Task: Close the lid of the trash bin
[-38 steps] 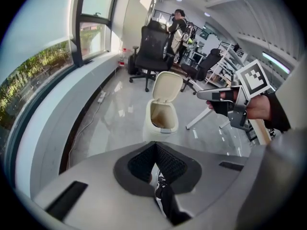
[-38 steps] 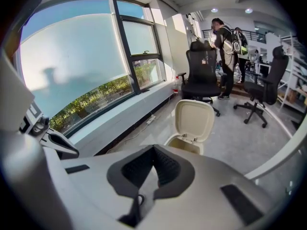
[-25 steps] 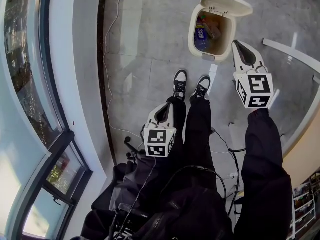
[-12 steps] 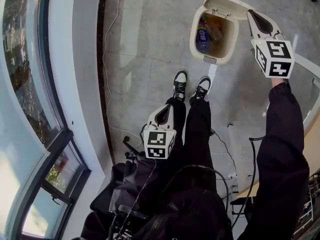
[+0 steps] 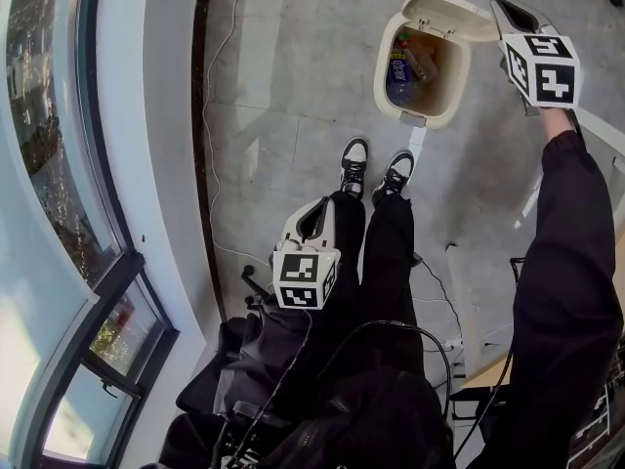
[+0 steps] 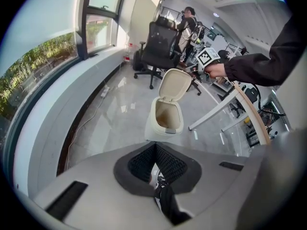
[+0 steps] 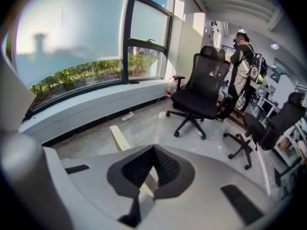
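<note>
Glossy grey tiled floor [image 5: 283,86] runs beside a long curved window [image 5: 49,164] at the left, and a thin white cable [image 5: 208,115] trails along it. The left gripper [image 6: 155,150] hangs low by the person's leg [image 5: 391,252], its ribbed black pads [image 6: 140,162] pressed together on nothing. The right gripper [image 5: 506,10] is raised at far right, just beside the upturned lid [image 5: 444,13], with its jaws likewise together and empty. The rounded cream plastic bin [image 5: 420,115] stands open beyond the shoes [image 5: 354,159], with a blue bottle [image 5: 395,66] inside.
</note>
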Tool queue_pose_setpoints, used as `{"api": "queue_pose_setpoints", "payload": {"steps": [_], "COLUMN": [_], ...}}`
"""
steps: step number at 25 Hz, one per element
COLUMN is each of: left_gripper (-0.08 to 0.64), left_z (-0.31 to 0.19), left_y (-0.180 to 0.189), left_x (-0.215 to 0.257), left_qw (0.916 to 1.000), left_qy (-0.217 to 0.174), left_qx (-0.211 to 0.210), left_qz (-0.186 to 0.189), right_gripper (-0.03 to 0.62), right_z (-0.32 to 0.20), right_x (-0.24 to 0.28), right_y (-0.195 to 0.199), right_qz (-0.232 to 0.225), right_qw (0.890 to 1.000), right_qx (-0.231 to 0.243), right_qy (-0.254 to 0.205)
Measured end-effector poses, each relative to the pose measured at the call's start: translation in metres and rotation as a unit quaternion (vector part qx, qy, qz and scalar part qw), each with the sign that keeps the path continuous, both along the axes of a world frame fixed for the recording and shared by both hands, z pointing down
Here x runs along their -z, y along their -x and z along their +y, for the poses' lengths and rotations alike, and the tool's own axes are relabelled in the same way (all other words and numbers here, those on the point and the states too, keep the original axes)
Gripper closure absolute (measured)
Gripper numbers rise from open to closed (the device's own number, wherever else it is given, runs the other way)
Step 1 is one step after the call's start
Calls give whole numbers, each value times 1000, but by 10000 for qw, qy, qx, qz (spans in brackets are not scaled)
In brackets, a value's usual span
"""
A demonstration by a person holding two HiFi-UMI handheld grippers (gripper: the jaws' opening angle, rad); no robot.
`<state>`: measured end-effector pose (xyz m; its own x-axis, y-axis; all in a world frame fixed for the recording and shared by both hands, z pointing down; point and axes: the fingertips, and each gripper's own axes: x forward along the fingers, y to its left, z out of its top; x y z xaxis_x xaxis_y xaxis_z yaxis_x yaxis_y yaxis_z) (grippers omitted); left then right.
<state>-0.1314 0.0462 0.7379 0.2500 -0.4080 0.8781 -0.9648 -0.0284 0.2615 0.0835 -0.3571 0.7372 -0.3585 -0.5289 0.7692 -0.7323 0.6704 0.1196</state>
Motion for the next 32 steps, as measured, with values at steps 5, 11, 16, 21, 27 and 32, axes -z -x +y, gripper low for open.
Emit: {"api": "queue_pose_setpoints", "payload": {"steps": [5, 11, 16, 21, 27, 32], "left_gripper": [558, 557, 558, 558, 558, 558], "left_z": [0, 4, 4, 8, 7, 10], "left_y": [1, -5, -9, -8, -12, -13], "left_x": [1, -2, -3, -3, -2, -2], "left_qw": [10000, 10000, 10000, 10000, 9999, 10000], "left_qy": [13, 52, 44, 73, 55, 36], "left_qx": [20, -7, -43, -24, -35, -39], "left_qz": [-2, 47, 54, 46, 77, 74], "right_gripper": [592, 592, 591, 592, 592, 592], "right_z": [10, 21, 21, 24, 44, 67], "right_x": [-3, 1, -4, -5, -4, -7], "right_y": [2, 5, 2, 5, 5, 8], "right_qz": [72, -11, -87, -307, -326, -481], "right_qw": [9999, 9997, 9997, 9959, 9936, 9902], "right_qx": [143, 229, 223, 249, 361, 438], "right_qy": [-4, -47, 88, 809, 1019, 1236]}}
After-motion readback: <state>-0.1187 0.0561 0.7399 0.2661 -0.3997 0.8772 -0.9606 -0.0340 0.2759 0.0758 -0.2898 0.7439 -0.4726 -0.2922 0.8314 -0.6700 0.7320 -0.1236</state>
